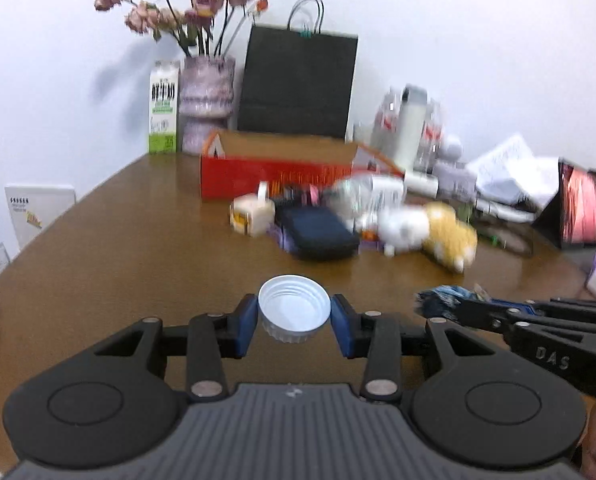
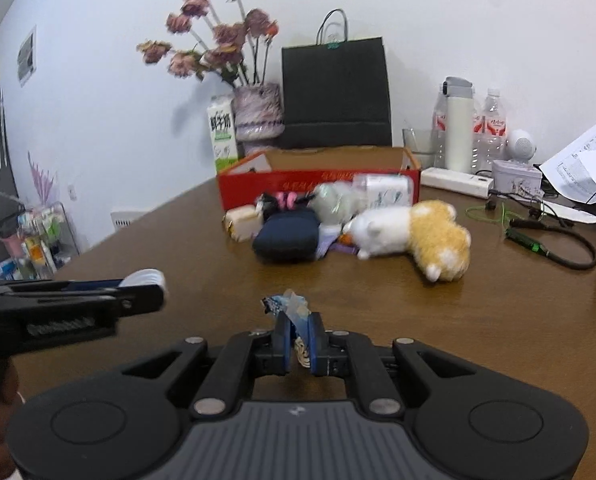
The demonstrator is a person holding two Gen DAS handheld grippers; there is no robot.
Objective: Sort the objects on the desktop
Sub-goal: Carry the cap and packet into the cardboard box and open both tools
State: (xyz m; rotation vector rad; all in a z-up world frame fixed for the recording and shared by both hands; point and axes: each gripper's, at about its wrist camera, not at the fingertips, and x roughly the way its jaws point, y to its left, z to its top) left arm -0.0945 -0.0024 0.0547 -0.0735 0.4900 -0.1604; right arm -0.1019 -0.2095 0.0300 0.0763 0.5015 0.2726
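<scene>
My left gripper [image 1: 294,320] is shut on a white screw lid [image 1: 294,312], held above the brown table [image 1: 118,248] with its hollow side up. My right gripper [image 2: 298,338] is shut on a crumpled blue and clear wrapper [image 2: 288,306]. The two grippers hang side by side: the right one [image 1: 450,306] with its wrapper [image 1: 442,298] shows at the right edge of the left wrist view, and the left one [image 2: 154,286] with the lid [image 2: 146,278] at the left of the right wrist view. Behind them lies a pile: a plush toy [image 2: 414,232], a dark blue pouch [image 2: 288,236], a small cream box [image 2: 242,222].
An open red cardboard box [image 2: 318,184] stands behind the pile. Against the wall are a black paper bag [image 2: 336,94], a vase of dried flowers [image 2: 258,114] and a milk carton [image 2: 222,136]. Bottles [image 2: 494,128], a power strip [image 2: 456,182], papers [image 2: 586,164] and cables [image 2: 554,236] crowd the right.
</scene>
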